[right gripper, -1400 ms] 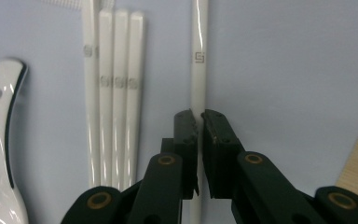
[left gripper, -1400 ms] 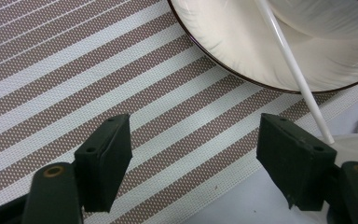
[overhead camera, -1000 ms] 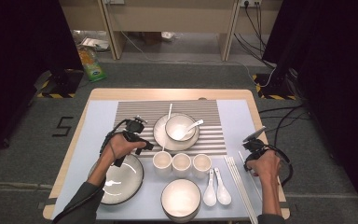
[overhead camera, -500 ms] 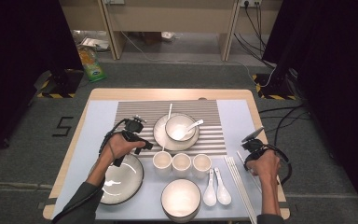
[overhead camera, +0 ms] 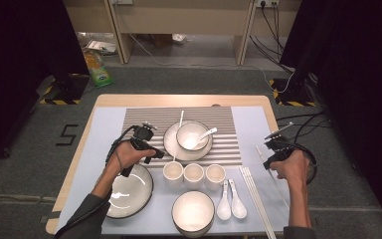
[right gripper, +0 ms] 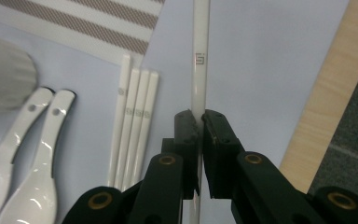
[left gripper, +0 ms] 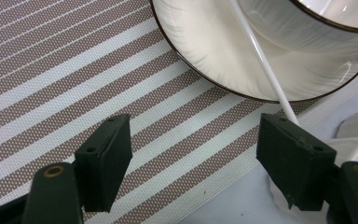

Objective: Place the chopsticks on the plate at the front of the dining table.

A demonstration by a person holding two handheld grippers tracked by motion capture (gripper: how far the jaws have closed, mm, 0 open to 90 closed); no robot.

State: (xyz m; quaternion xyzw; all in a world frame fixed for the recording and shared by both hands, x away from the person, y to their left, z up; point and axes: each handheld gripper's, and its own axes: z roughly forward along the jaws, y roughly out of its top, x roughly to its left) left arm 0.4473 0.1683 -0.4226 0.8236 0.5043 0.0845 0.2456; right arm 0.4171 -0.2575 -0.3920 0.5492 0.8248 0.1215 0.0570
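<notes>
Grey carpet surrounds a wooden table (overhead camera: 179, 99) covered by a pale blue cloth, with a striped placemat (overhead camera: 229, 144) at its middle, seen from the high view. On the mat sits a plate (overhead camera: 171, 144) carrying a small bowl (overhead camera: 191, 135) with a spoon (overhead camera: 206, 133) in it, and one chopstick (overhead camera: 180, 119) lies across the plate's left side. Counted below the mat: three cups (overhead camera: 194, 174), two more spoons (overhead camera: 231, 201), two larger bowls (overhead camera: 129, 189), and a bundle of chopsticks (overhead camera: 256, 199). The left gripper (overhead camera: 155, 154) hovers beside the plate; the right gripper (overhead camera: 268, 158) is near the table's right edge, holding one chopstick (overhead camera: 264, 154). From the left gripper view, the jaws stand wide apart over the striped mat, empty, with the near end of the chopstick (left gripper: 265, 70) on the plate reaching down toward the right-hand jaw. From the right gripper view, the jaws are clamped tight on a single white chopstick (right gripper: 200, 60), which points straight ahead above the blue cloth; four chopsticks (right gripper: 133, 121) lie side by side just left of it, next to the two spoons (right gripper: 28, 140). The step in hand looks like table setting: carrying a second chopstick to join the one on the plate. Next, the right hand would need to carry it across and lay it parallel.
</notes>
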